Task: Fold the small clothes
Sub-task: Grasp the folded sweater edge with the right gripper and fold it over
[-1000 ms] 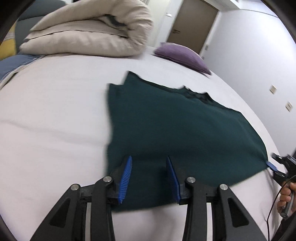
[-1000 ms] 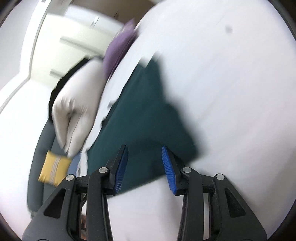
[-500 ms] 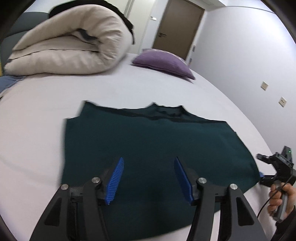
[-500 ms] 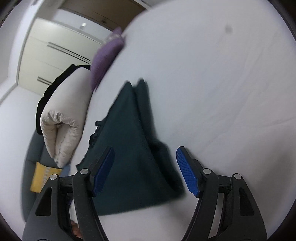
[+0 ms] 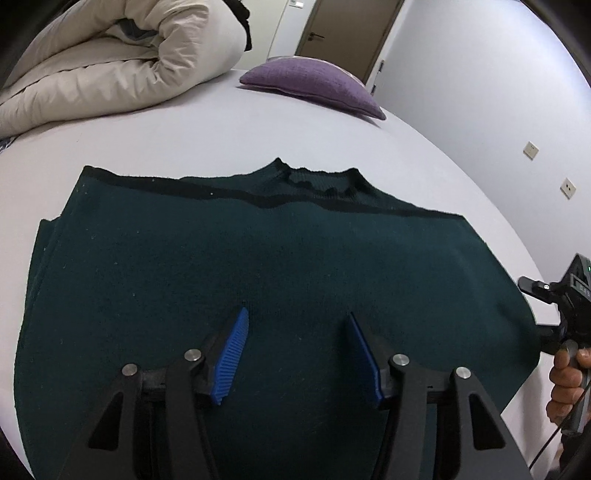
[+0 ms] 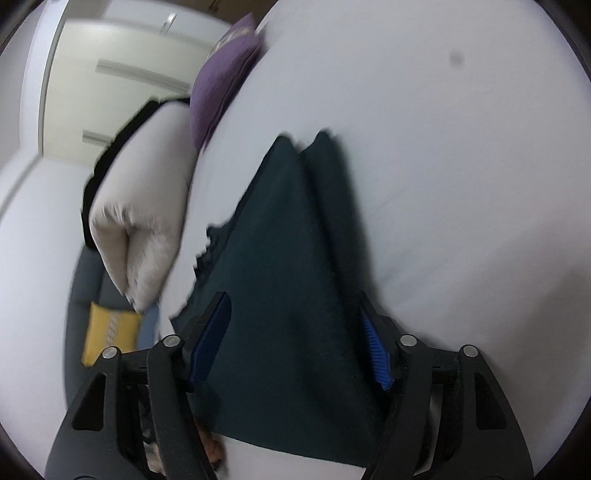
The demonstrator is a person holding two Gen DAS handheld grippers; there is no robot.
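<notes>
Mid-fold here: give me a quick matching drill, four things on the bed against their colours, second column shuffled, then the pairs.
Things:
1. sweater
2. pillow
3. duvet
4. gripper pads

Colours:
A. purple
B. blue
C. dark green
D. cream

Pairs: 1-C, 2-A, 3-D, 4-B

Bed w/ white sheet (image 5: 229, 136) fills most of both views. Rolled cream duvet (image 5: 110, 62) at far left of bed; purple pillow (image 5: 310, 86) to its right, near far edge. Brown door (image 5: 347, 29) w/ lever handle behind pillow. Pale wall (image 5: 480, 92) on right, two wall sockets (image 5: 530, 148). Right wrist view: pale wardrobe doors (image 6: 122, 74), yellow cushion (image 6: 107, 332) on grey seat beside the bed.
</notes>
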